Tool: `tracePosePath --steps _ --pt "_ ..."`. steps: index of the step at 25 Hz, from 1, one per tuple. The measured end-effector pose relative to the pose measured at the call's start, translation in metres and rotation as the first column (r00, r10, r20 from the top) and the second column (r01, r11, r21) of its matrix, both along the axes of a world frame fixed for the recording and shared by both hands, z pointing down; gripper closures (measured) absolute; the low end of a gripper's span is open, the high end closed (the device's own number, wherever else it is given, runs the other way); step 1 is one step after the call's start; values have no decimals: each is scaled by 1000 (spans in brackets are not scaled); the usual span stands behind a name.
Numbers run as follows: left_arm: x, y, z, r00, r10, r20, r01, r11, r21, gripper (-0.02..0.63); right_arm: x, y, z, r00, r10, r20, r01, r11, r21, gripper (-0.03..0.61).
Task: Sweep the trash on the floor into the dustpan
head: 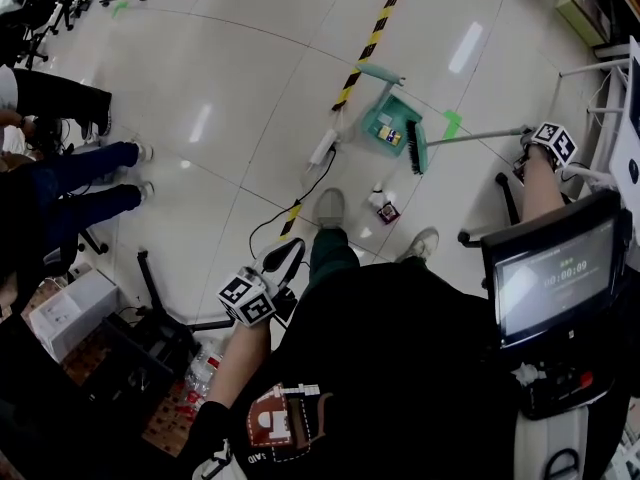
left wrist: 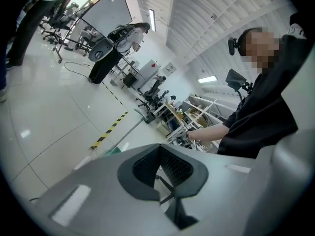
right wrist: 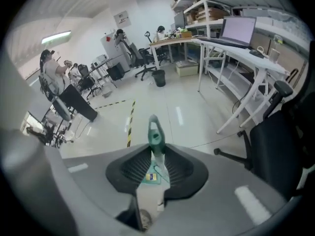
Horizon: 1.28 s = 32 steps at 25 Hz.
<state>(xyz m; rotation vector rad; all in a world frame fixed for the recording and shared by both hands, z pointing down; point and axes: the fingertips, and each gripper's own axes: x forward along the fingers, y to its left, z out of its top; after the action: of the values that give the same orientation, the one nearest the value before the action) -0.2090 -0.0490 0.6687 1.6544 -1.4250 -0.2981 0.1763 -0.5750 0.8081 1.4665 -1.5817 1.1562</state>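
Right gripper [head: 527, 140] clamped on the broom handle [head: 470, 135]; left gripper [head: 288, 256] closed on nothing, low at the person's left side.
Broom bristles [head: 416, 148] sit just beside the right rim of the teal dustpan [head: 385, 118], which lies on the floor by the striped tape [head: 372, 38]. 2 small scraps [head: 386, 210] lie near, between dustpan and shoes [head: 328, 208].

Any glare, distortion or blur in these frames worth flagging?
Head view: ceiling-light streaks glare on the glossy floor, fisheye bends the edges, trash is tiny. Left gripper view: dark round vignette, mosaic patch over a face. Right gripper view: same vignette, broom handle clear between the jaws.
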Motion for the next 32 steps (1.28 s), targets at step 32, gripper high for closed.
tracePosePath --steps 32 --pt "9 15 2 999 -24 -30 25 999 35 620 -212 313 30 -902 -333 -274 396 -891 -223 497"
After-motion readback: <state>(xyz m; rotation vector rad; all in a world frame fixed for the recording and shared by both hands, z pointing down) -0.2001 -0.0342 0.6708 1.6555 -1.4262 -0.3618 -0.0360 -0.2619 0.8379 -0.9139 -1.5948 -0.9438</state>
